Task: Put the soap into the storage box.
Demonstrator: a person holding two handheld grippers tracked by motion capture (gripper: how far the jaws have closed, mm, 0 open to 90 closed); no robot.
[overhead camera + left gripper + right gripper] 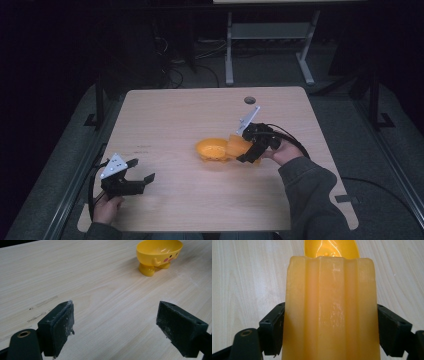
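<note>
High view: the right gripper (248, 150) clamps an orange cup (238, 146), tilted against the right rim of the yellow bowl (212, 149) at mid-desk (175, 110). The left gripper (141, 170) hangs well left of the bowl, jaws wide. Left gripper view: jaws wide over bare desk, bowl (159, 253) far beyond. Right gripper view: both jaws press the ribbed cup (331, 310), its mouth at the bowl (331, 248).
</note>
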